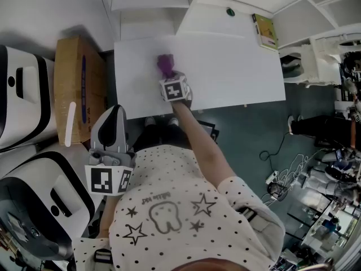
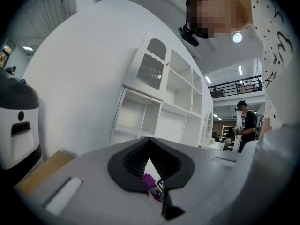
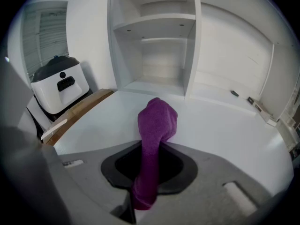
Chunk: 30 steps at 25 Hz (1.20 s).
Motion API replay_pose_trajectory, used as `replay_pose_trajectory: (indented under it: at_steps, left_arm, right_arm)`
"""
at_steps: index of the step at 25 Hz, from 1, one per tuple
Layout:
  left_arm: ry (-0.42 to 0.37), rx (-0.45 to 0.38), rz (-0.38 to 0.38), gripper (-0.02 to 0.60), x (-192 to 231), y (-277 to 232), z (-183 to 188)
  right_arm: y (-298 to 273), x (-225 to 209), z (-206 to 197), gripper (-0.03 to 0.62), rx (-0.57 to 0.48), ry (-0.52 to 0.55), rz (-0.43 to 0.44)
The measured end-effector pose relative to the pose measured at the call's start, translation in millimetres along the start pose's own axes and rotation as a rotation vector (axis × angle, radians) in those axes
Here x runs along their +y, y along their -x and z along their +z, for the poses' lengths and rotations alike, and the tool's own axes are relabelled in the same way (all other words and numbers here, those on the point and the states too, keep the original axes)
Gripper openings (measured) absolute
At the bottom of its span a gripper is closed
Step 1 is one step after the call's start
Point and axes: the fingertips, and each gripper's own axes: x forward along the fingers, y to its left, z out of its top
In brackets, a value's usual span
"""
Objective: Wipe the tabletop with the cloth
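The purple cloth point(image 3: 157, 118) is clamped by the right gripper point(image 3: 152, 146), its length laid straight ahead onto the white tabletop point(image 1: 231, 72); the left gripper point(image 2: 150, 159) is held closed, empty, well back.

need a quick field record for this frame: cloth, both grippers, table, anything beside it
cloth: purple, bunched, lying on the tabletop, left of its middle in the head view
right gripper: shut on the cloth, reached out over the table
left gripper: shut, nothing between the jaws, held back by the person's torso, off the table
table: white, rectangular
cardboard box: on the floor off the table's left end
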Motion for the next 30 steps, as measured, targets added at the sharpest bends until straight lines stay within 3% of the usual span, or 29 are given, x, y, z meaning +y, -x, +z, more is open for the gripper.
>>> replay_pose_trajectory:
  at_steps: [15, 30]
  left_arm:
    - [-0.004, 0.001, -0.018, -0.005, -1.1, -1.7, 1.6]
    - [-0.020, 0.000, 0.024, -0.005, 6.7, 7.6, 3.9]
  right_arm:
    - [-6.5, 61.6, 2.0, 0.061, 0.030, 0.019, 0.114]
    - [-9.2, 85.7, 8.0, 0.061, 0.034, 0.053, 0.138]
